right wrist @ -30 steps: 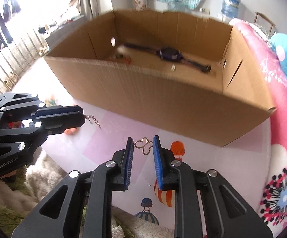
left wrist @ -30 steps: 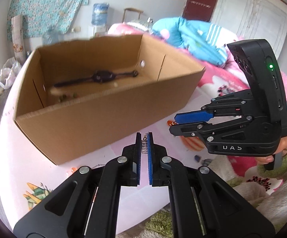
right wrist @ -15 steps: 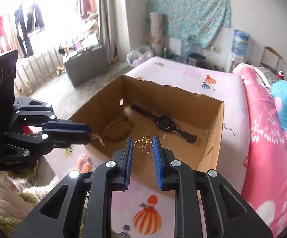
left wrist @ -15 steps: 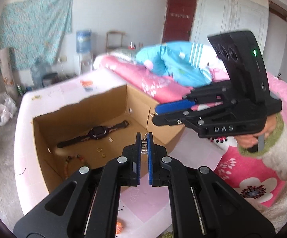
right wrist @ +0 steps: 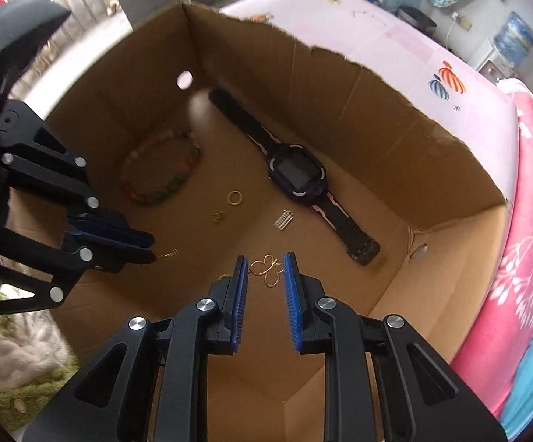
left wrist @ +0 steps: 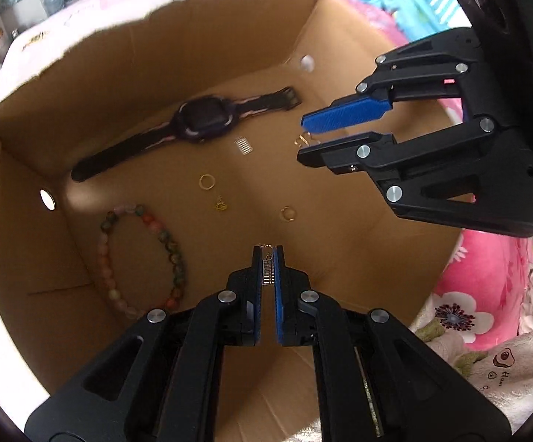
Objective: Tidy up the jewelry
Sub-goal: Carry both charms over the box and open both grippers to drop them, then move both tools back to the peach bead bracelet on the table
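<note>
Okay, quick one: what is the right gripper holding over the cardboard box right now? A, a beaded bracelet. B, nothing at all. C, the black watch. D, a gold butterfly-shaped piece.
D: the right gripper is shut on a gold butterfly-shaped piece pinched between its blue pads, while the beaded bracelet and black watch lie on the floor of the cardboard box.

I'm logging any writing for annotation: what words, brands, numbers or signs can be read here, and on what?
"Hau": on the pale fleece blanket beside an egg drawing; small, a rough reading.
Watch screen: dark, no text showing.
Silver piece in the left gripper: marks too small to read.
Water bottle label: blurred, unreadable.
</note>
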`<act>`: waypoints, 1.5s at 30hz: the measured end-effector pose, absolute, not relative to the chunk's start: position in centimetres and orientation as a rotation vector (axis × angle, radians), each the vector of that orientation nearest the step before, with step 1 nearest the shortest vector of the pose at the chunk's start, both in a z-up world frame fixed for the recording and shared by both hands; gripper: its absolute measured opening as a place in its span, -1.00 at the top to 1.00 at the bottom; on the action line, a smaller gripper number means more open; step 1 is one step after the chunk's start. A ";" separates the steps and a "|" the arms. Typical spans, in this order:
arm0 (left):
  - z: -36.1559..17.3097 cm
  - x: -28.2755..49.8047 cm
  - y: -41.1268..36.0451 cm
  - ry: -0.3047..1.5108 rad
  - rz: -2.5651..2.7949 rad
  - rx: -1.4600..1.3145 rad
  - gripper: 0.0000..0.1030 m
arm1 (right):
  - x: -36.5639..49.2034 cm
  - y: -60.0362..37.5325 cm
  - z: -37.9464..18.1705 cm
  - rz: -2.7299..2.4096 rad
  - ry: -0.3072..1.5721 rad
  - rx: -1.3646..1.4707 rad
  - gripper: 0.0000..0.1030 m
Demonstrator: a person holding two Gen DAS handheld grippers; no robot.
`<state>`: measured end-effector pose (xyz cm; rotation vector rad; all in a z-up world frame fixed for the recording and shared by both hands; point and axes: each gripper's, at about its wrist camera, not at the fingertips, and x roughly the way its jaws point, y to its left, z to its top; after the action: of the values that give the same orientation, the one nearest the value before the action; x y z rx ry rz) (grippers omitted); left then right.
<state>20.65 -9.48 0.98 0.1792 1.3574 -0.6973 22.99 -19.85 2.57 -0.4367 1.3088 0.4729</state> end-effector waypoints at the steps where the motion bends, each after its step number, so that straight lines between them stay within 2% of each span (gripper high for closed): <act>1: 0.8 20.8 -9.6 1.367 -0.698 0.179 0.90 | 23.3 -19.7 2.1 0.469 1.326 -0.447 0.61; 7: 0.5 20.9 -10.5 1.381 -0.690 0.212 0.88 | 24.4 -19.6 0.6 0.435 1.363 -0.489 0.60; 10: 0.6 21.0 -10.4 1.374 -0.678 0.206 0.68 | 24.4 -19.6 0.7 0.434 1.363 -0.479 0.52; 16: 2.4 20.5 -9.6 1.287 -0.635 0.200 0.48 | 23.6 -20.0 3.2 0.432 1.293 -0.441 0.35; 22: 7.8 17.5 -6.7 1.049 -0.580 0.193 -0.02 | 20.5 -22.2 9.1 0.407 1.107 -0.275 0.17; 27: 12.4 12.4 -2.4 0.808 -0.528 0.138 -0.35 | 15.0 -24.9 13.5 0.344 0.925 -0.139 -0.10; 29: 12.6 9.8 -1.0 0.728 -0.509 0.138 -0.51 | 12.0 -25.8 14.3 0.317 0.858 -0.086 -0.21; 31: 11.8 7.3 0.0 0.703 -0.504 0.126 -0.56 | 10.2 -26.1 14.9 0.306 0.813 -0.048 -0.30; 34: 9.9 5.0 0.1 0.752 -0.501 0.097 -0.56 | 5.4 -26.6 13.7 0.272 0.758 0.014 -0.38; 39: 2.8 3.1 -2.4 0.894 -0.475 0.072 -0.53 | 1.7 -27.0 8.5 0.183 0.819 0.122 -0.38; 45: -1.6 3.0 -3.7 0.922 -0.419 0.159 0.03 | 0.5 -25.8 1.3 0.124 0.955 0.219 -0.38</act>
<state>3.04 -3.75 -1.62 0.1592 0.9216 -0.4188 0.50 -25.84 1.33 0.2191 0.9547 0.1241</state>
